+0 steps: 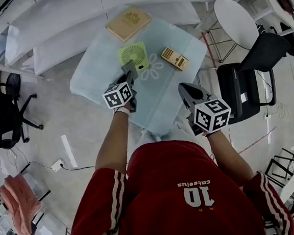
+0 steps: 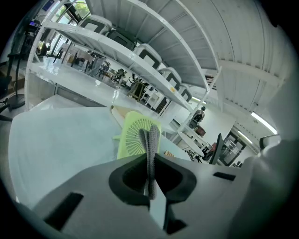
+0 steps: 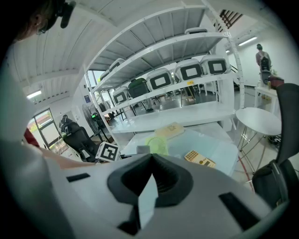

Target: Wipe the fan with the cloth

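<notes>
A small lime-green fan (image 1: 134,55) lies flat on the pale table (image 1: 94,70). My left gripper (image 1: 128,75) hovers at the fan's near edge, shut on a grey knitted cloth (image 1: 129,67). In the left gripper view the cloth (image 2: 151,142) sticks up between the closed jaws of the left gripper (image 2: 150,158), just in front of the fan's round grille (image 2: 136,138). My right gripper (image 1: 185,89) is off the table's near right corner, shut with nothing in it. The right gripper view looks past that gripper (image 3: 150,159) to the fan (image 3: 157,144) and the cloth (image 3: 143,149).
A tan book (image 1: 128,23) lies at the table's far side, and a tan calculator (image 1: 175,58) sits right of the fan. A black office chair (image 1: 246,88) and a round white side table (image 1: 235,14) stand to the right. White shelving (image 3: 187,109) runs behind the table.
</notes>
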Demonstrator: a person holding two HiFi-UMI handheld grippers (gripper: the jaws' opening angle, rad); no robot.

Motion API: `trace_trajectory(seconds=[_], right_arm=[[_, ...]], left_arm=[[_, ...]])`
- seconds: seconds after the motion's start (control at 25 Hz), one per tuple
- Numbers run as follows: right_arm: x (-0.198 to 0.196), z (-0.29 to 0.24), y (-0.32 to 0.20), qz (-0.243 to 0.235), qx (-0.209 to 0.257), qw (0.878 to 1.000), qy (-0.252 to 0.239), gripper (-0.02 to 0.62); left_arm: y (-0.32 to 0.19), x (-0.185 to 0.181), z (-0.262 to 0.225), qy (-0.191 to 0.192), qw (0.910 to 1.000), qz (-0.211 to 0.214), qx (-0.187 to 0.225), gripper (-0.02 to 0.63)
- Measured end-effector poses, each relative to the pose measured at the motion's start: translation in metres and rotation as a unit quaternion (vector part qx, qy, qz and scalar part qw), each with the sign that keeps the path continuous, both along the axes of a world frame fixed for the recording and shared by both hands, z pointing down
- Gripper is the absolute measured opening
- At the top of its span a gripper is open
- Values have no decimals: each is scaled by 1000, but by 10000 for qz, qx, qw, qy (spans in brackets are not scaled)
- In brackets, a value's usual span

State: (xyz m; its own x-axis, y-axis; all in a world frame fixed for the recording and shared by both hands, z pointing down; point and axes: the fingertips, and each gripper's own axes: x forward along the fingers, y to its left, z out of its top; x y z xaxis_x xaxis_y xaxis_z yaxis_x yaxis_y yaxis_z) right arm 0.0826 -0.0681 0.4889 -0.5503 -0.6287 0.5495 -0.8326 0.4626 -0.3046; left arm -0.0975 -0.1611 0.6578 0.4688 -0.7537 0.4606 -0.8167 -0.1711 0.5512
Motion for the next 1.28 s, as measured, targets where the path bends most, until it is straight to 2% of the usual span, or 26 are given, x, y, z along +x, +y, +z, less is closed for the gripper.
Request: trace_trajectory(seconds=[0.16,0.48,1.28], right_arm=[[1,1,-7,67,-14,10000,-35,5],[26,11,-13,186,-125,9997,-90,5],[55,29,-43,59,-385,9991,-191,5]], left_arm=[[-8,4,4,-4,10000,65,8,22],[-12,35,10,7,9998,170,-49,21],[-37,73,28,-47,9998,205,-68,20]])
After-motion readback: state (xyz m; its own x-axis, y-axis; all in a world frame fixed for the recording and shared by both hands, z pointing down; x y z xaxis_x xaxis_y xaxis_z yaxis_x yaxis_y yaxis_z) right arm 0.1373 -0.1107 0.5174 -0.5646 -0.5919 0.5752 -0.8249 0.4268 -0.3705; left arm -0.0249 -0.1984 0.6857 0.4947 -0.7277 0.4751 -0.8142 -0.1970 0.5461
